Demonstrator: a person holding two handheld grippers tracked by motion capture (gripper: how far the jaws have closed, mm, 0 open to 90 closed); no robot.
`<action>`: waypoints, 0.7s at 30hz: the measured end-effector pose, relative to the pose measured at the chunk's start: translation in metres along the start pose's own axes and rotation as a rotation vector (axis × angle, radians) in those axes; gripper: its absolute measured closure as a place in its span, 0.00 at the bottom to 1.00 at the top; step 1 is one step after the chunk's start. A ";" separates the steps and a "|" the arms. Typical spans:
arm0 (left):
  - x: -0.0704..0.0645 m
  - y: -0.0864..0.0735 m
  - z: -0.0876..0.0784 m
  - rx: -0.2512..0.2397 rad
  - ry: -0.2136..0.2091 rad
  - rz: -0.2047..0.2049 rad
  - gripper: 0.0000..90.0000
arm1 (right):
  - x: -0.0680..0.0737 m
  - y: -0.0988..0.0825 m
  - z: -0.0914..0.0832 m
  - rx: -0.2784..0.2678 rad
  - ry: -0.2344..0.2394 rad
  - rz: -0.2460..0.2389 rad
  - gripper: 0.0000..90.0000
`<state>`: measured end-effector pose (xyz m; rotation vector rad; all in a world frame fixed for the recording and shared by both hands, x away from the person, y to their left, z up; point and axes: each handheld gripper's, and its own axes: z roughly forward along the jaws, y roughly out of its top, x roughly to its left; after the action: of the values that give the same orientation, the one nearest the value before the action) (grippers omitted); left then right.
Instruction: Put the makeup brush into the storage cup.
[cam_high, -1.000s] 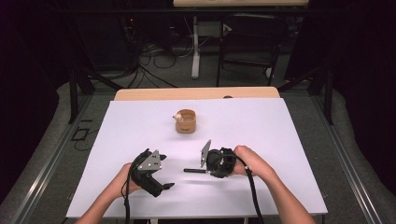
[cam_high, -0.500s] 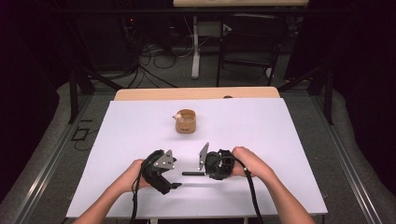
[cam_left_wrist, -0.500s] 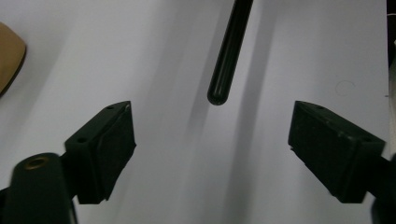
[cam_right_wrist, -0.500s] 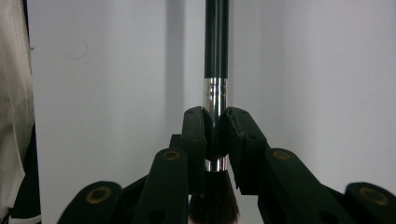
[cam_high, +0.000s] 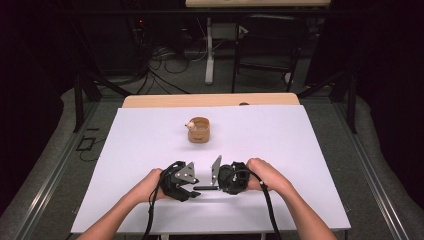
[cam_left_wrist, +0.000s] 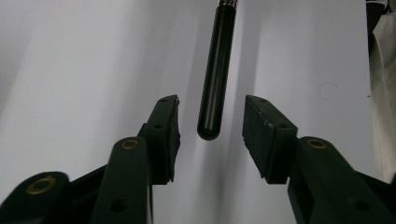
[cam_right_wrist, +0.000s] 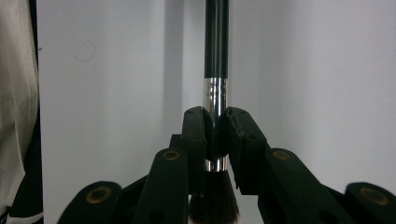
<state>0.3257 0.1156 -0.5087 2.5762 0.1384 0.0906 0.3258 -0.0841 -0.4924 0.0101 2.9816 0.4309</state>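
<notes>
Gripping a makeup brush (cam_right_wrist: 216, 70) by its silver collar, the right gripper (cam_high: 220, 181) has its jaws clamped tight, the dark bristles showing just below the pads in the right gripper view and the black handle running straight out ahead. In the high view the brush (cam_high: 206, 188) lies level just above the white worktop (cam_high: 300, 150), near the middle of its near edge, its handle pointing toward the left gripper (cam_high: 189, 189). The left gripper's jaws have just been closing, and the rounded end of the handle (cam_left_wrist: 215, 79) sits between them, yet in the left gripper view a gap shows on both sides, so the pads do not press on it. The two grippers face each other, close together, each held in one of the person's hands. Farther back, near the middle of the worktop, stands a small round wooden box (cam_high: 200, 130), well apart from both grippers.
</notes>
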 end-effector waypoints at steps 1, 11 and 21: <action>0.000 0.001 0.001 0.007 -0.004 0.005 0.66 | 0.000 0.000 0.000 0.002 -0.004 -0.002 0.86; 0.002 0.004 0.008 0.026 -0.019 0.016 0.82 | 0.002 0.002 0.001 0.006 -0.011 -0.009 0.86; -0.001 0.004 0.013 0.024 -0.037 0.045 0.87 | 0.001 0.001 0.003 0.025 -0.013 -0.028 0.85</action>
<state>0.3260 0.1049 -0.5177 2.6033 0.0687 0.0584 0.3249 -0.0825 -0.4949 -0.0266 2.9697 0.3894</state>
